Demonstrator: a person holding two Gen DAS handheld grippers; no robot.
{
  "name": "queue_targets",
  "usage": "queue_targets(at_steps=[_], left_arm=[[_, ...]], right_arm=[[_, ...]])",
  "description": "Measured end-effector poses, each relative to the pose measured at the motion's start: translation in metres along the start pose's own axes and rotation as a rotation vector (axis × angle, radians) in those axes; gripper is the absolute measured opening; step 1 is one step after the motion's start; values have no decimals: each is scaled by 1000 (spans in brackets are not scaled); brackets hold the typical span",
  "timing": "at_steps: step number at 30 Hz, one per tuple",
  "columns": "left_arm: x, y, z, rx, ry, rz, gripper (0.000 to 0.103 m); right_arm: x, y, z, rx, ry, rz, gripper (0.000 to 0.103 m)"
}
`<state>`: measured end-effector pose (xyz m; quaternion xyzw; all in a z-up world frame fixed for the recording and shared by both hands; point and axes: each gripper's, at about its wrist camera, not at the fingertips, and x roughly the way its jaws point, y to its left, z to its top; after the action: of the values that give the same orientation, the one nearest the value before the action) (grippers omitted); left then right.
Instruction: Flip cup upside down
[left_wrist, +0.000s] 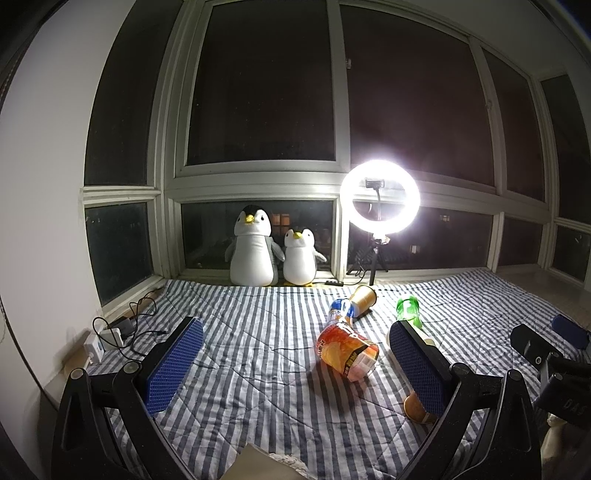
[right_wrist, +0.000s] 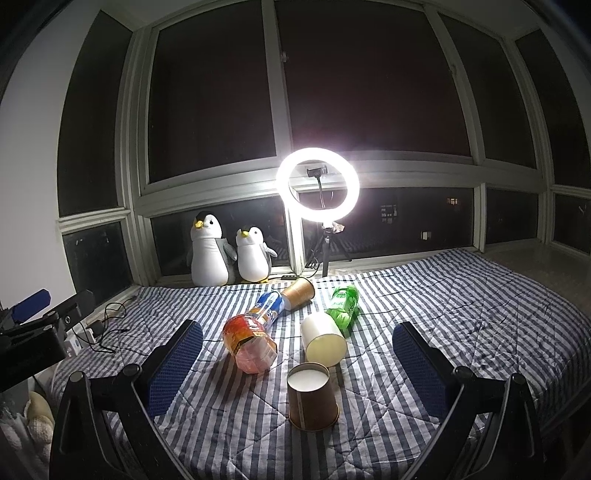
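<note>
A brown paper cup (right_wrist: 312, 397) stands upside down on the striped cloth, its white base up, between my right gripper's (right_wrist: 295, 354) open, empty fingers and a little ahead of them. A white cup (right_wrist: 322, 341) lies on its side just beyond it. A second brown cup (right_wrist: 299, 291) lies on its side further back, also in the left wrist view (left_wrist: 364, 299). My left gripper (left_wrist: 295, 350) is open and empty. Its right finger (left_wrist: 417, 369) hides most of the upside-down brown cup (left_wrist: 415, 408).
An orange bottle (right_wrist: 249, 343) (left_wrist: 347, 349), a blue-labelled bottle (right_wrist: 269, 304) and a green bottle (right_wrist: 345, 306) (left_wrist: 408, 312) lie on the striped cloth (right_wrist: 461, 314). Two plush penguins (right_wrist: 225, 254), a ring light (right_wrist: 317, 184) and chargers with cables (left_wrist: 118, 332) are at the back and left.
</note>
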<state>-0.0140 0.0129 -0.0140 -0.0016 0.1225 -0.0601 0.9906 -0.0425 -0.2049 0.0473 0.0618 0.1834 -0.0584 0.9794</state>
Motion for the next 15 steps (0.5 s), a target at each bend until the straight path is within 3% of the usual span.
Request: queue_targets(at_steps=[15], left_arm=[[0, 0, 0, 1, 0, 2, 102]], right_arm=[[1, 0, 0, 0, 5, 1, 102]])
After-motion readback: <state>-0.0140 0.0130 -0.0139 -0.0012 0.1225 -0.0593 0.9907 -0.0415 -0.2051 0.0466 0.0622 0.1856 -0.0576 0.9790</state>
